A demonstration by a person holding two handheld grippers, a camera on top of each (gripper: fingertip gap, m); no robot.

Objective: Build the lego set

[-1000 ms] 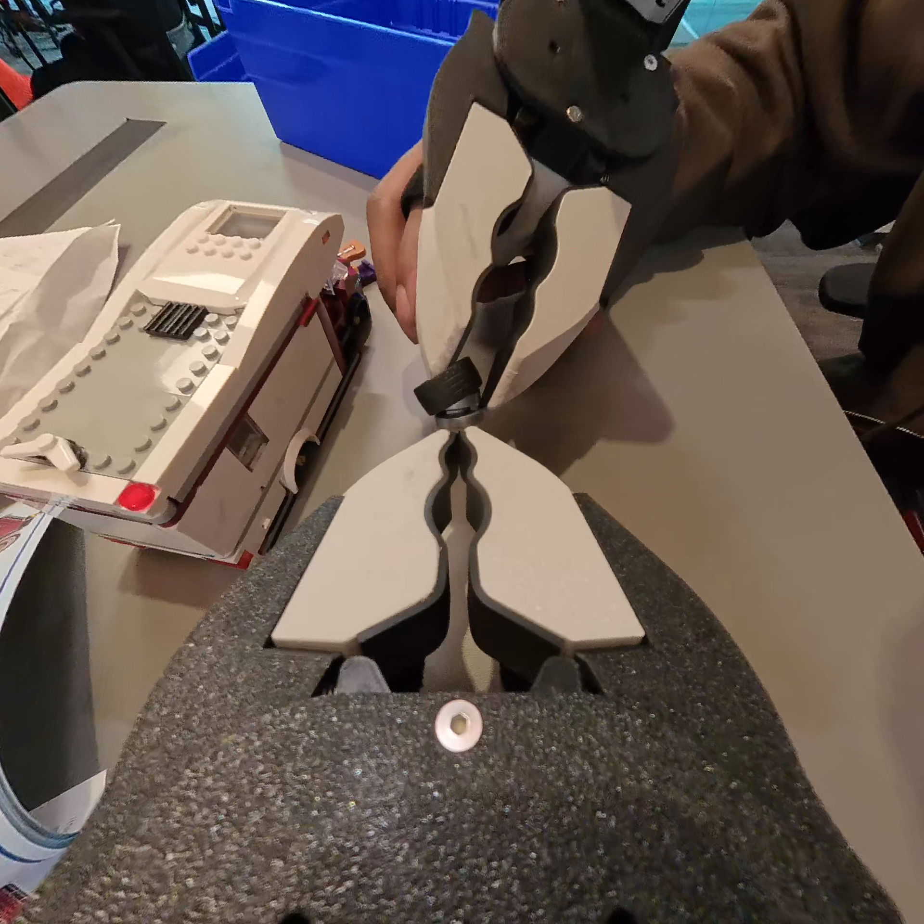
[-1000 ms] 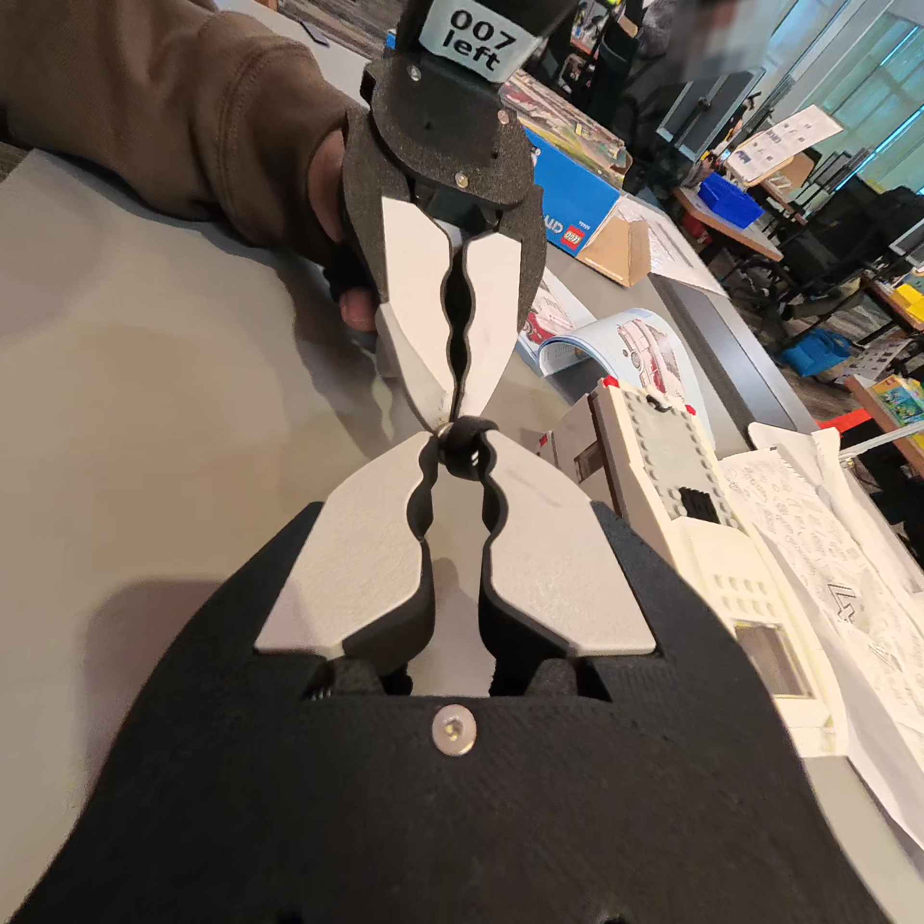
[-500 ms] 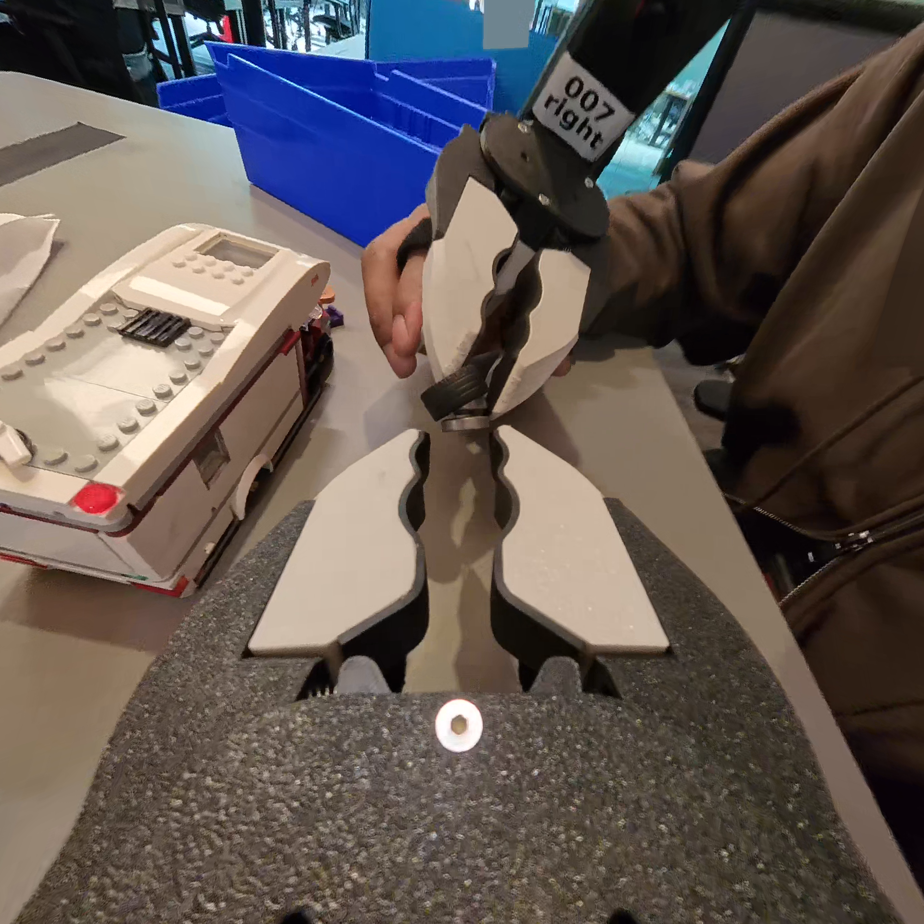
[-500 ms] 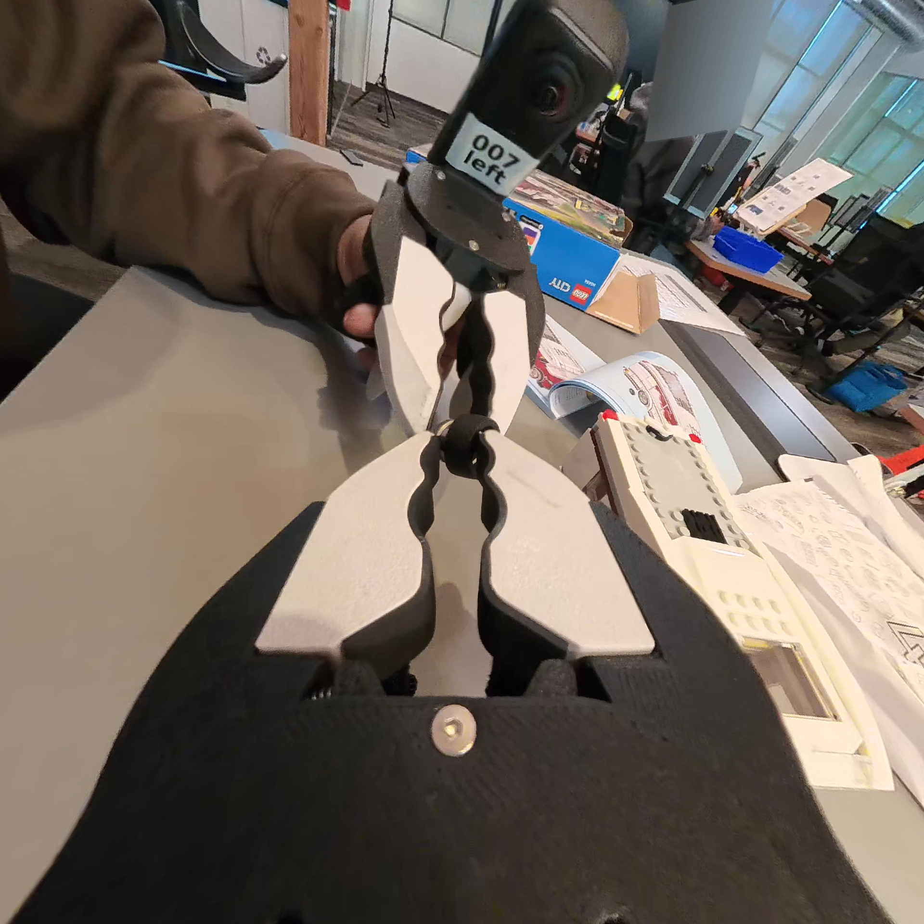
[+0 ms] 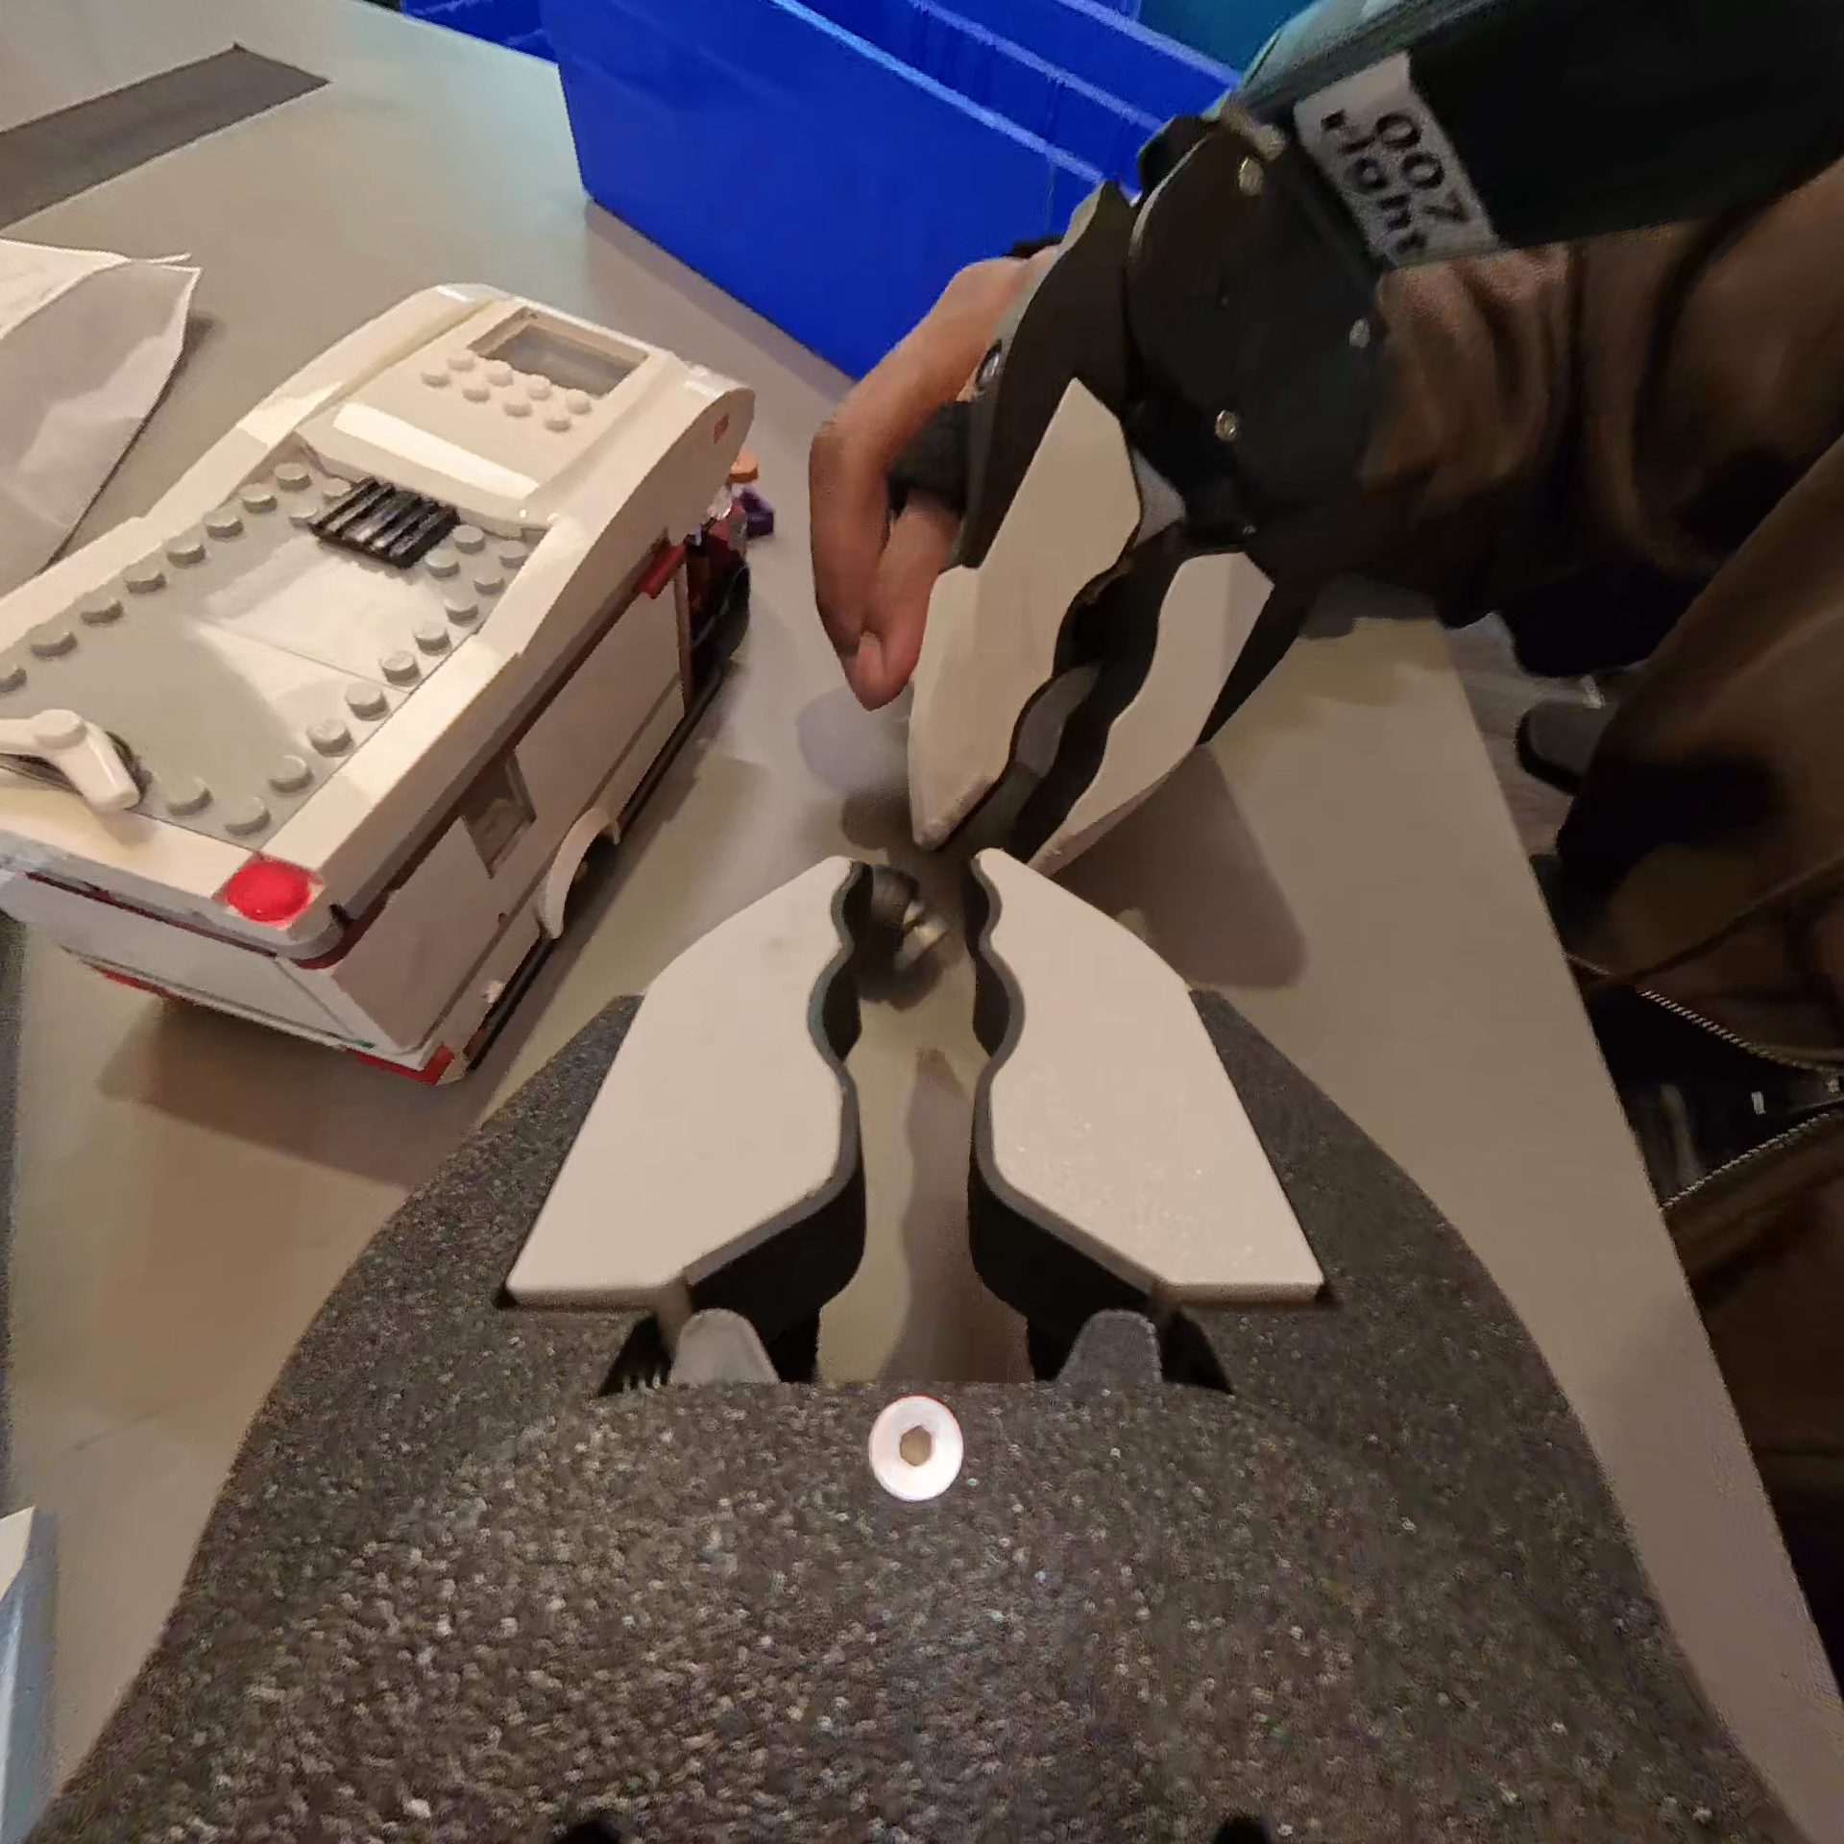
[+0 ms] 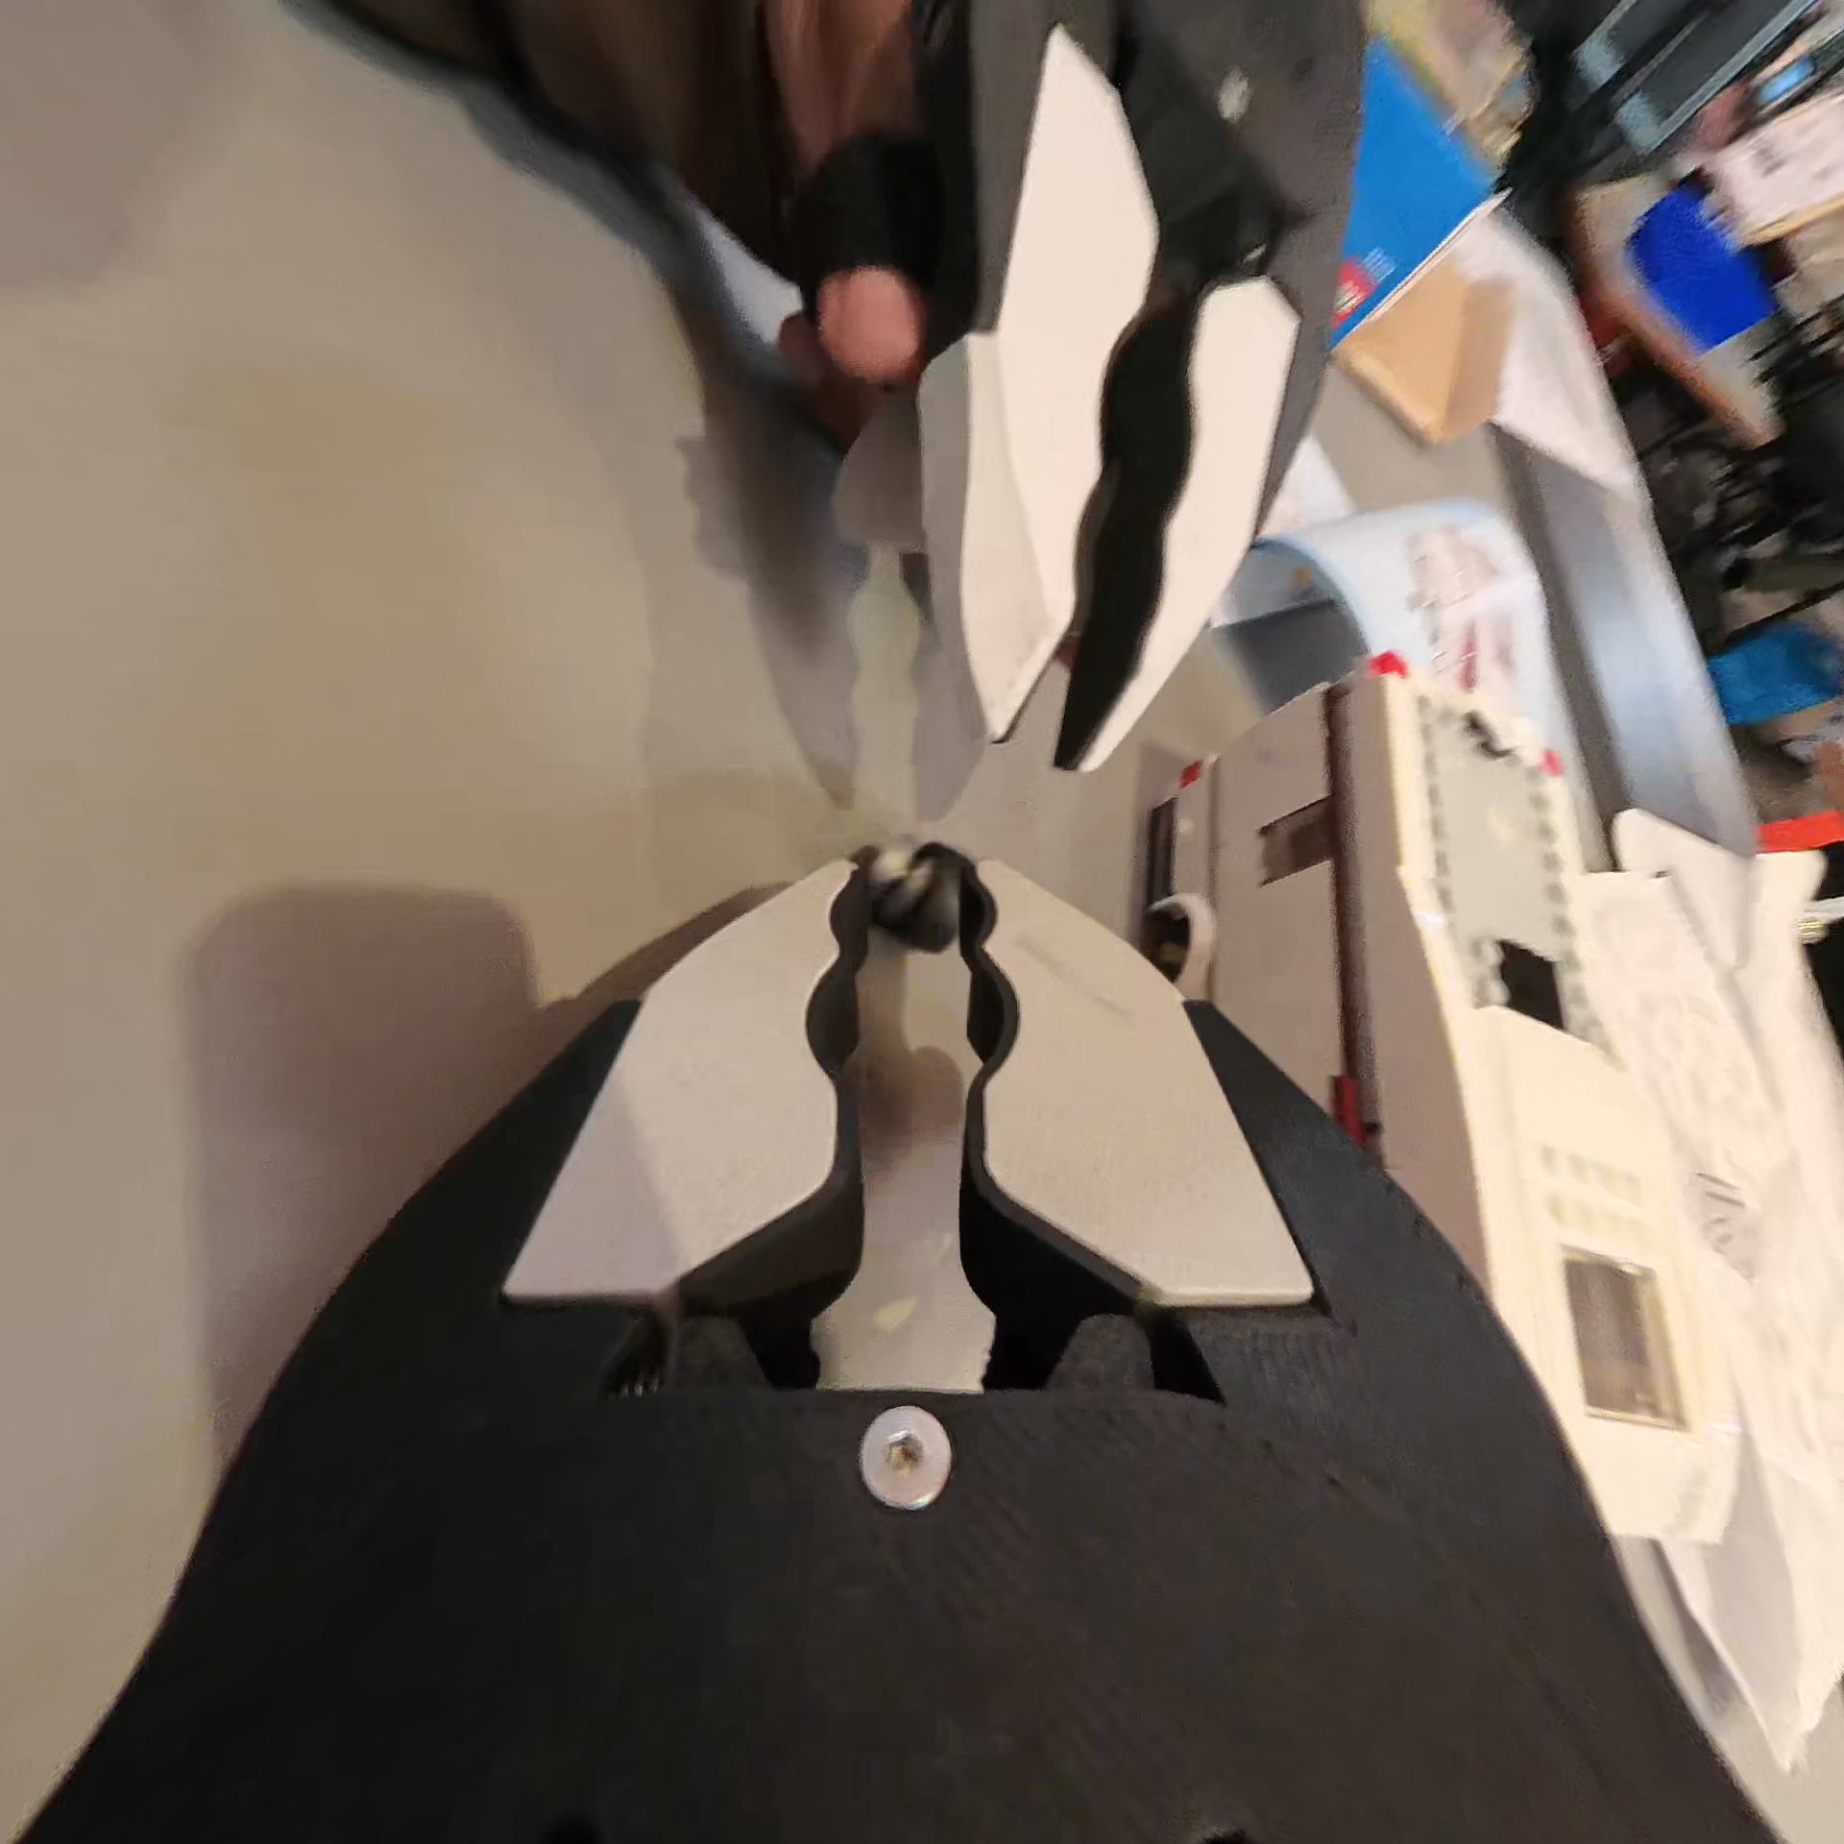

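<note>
A small black wheel with a grey hub [image 5: 891,923] sits low over the grey table [image 5: 1327,998], between the tips of both grippers. In the left wrist view it leans by my left gripper's [image 5: 913,868] left finger, with a gap to the right finger. My right gripper [image 5: 983,848] points down just beyond it, its fingers apart with nothing between them. In the blurred right wrist view the wheel [image 6: 913,908] shows at my right gripper's [image 6: 916,868] tips, and the left gripper [image 6: 1038,738] hangs above it, open. Neither gripper presses on the wheel.
A white and grey brick-built camper van [image 5: 349,639] stands on the table to the left of the grippers. Blue bins [image 5: 848,150] stand behind it. White paper [image 5: 80,379] lies at far left. An open booklet [image 6: 1377,579] and a blue box [image 6: 1397,200] lie beyond the van. Both grippers' tips are close together, under 4 cm apart.
The left gripper let go of the grey hub and opened. Then the right gripper, which held the wheel, widened; the wheel left its grasp and dropped toward the table. Both grippers tilted downward.
</note>
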